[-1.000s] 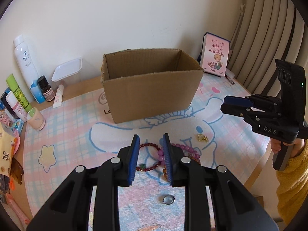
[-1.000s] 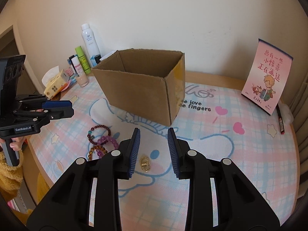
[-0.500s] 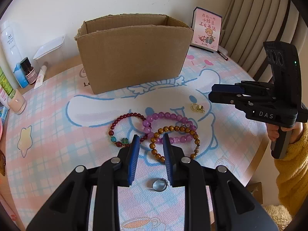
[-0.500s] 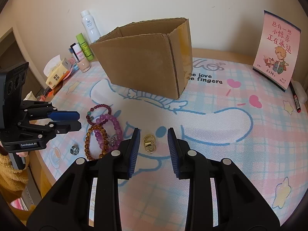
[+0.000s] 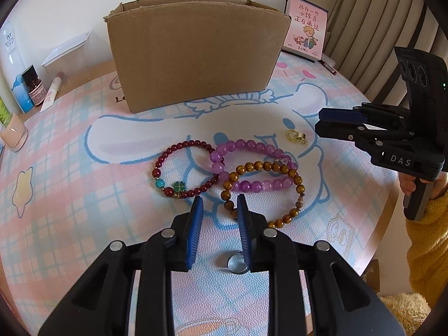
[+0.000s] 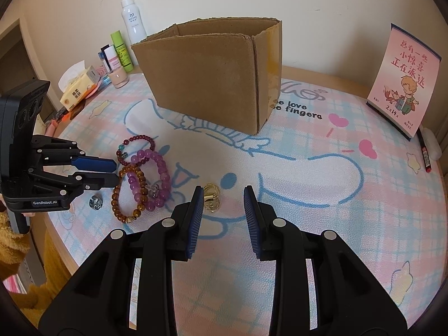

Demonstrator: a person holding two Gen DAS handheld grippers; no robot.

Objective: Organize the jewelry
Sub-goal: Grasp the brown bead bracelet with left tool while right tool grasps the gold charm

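Three bead bracelets lie overlapping on the cartoon mat: a dark red one [image 5: 182,168], a purple one [image 5: 252,165] and a brown one [image 5: 280,193]. A gold ring cluster [image 5: 295,136] lies to their right, and a silver ring [image 5: 238,263] lies under my left gripper. An open cardboard box [image 5: 196,56] stands behind. My left gripper [image 5: 218,204] is open and empty, low over the near edges of the red and brown bracelets. My right gripper [image 6: 222,193] is open and empty, with the gold rings [image 6: 211,197] beside its left finger.
Bottles and tubes [image 5: 28,89] and a clear tub [image 5: 67,56] line the left edge. A tissue pack [image 6: 81,86] lies there too. A pink calendar card [image 6: 403,75] stands at the back right with a pen [image 6: 425,156] beside it. The table edge runs along the front.
Both grippers have come down and forward toward the jewelry. The left one now hovers at the bracelets. The right one has closed in on the gold rings. Nothing was grasped.
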